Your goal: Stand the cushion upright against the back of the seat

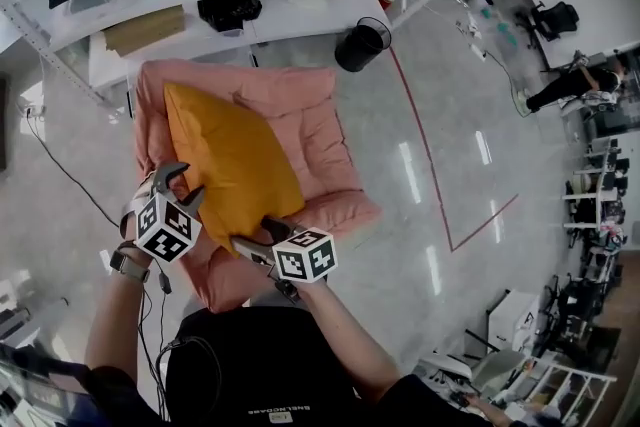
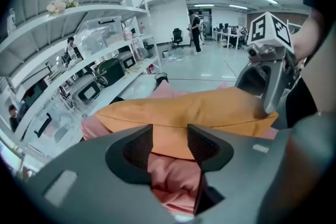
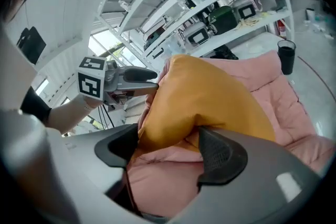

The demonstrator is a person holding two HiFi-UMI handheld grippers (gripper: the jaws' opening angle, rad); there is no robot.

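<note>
- Now orange cushion (image 1: 232, 160) is leaning tilted across pink seat (image 1: 322, 130), top end up at its back, lower end at front edge.
- L gripper (image 2: 169, 131) is holding jaws partly apart, gripping nothing; cushion edge is sitting just past tips, seat fabric showing btwn them.
- R gripper (image 3: 169, 136) is holding jaws wide; cushion's lower corner is lying btwn them, not pinched.
</note>
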